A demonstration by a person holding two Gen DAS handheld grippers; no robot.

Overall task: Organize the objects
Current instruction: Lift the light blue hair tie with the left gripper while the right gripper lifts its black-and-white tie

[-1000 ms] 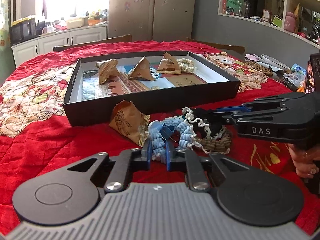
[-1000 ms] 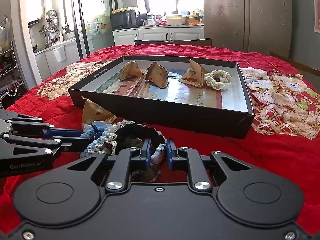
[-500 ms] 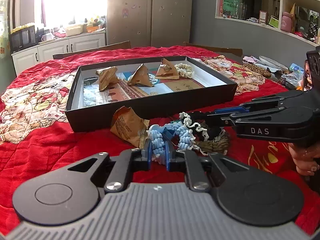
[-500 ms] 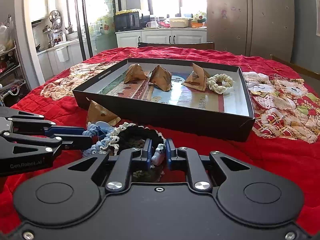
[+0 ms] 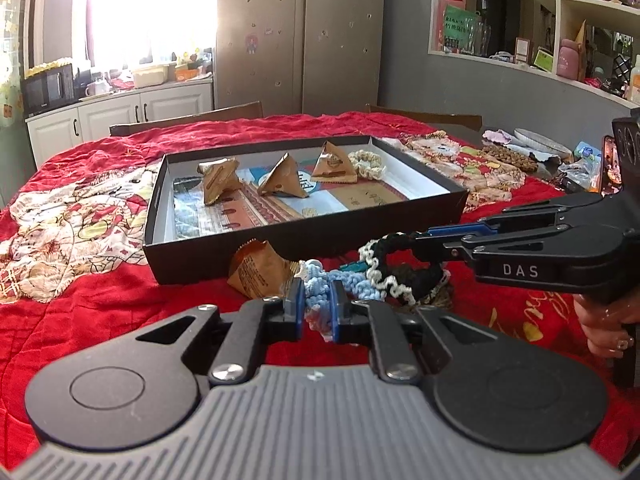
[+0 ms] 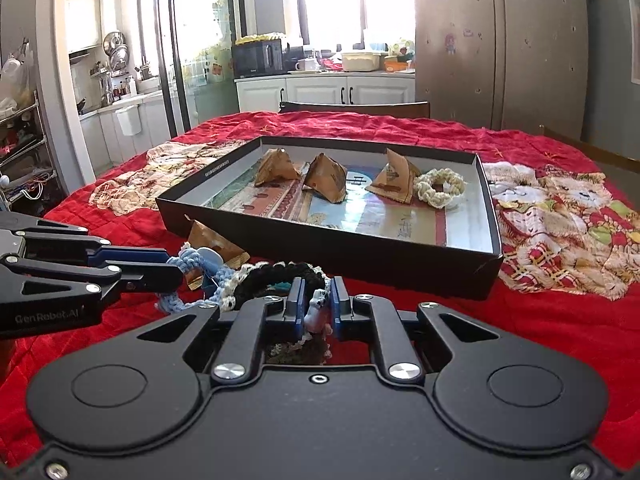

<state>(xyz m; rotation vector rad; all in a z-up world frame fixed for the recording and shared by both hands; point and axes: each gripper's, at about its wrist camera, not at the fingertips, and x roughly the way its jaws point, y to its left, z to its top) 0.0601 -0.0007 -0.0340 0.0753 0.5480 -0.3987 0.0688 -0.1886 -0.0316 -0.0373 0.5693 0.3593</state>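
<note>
Left tongs (image 5: pixel 316 307) clamped on a blue scrunchie (image 5: pixel 320 284); right tongs (image 6: pixel 316 309) clamped on a black scrunchie (image 6: pixel 276 276). Both scrunchies sit tangled just in front of the black box (image 5: pixel 360 236), beside a brown packet (image 5: pixel 256 272). Three packets and a cream scrunchie (image 6: pixel 439 187) lie inside the box.

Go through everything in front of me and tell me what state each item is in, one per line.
left gripper: shut on the blue scrunchie
right gripper: shut on the black scrunchie
brown scrunchie: lying on the red cloth
black tray: open, no lid
three brown packets: in the tray, sealed
cream scrunchie: in the tray
fourth packet: outside the tray, against its front wall
</note>
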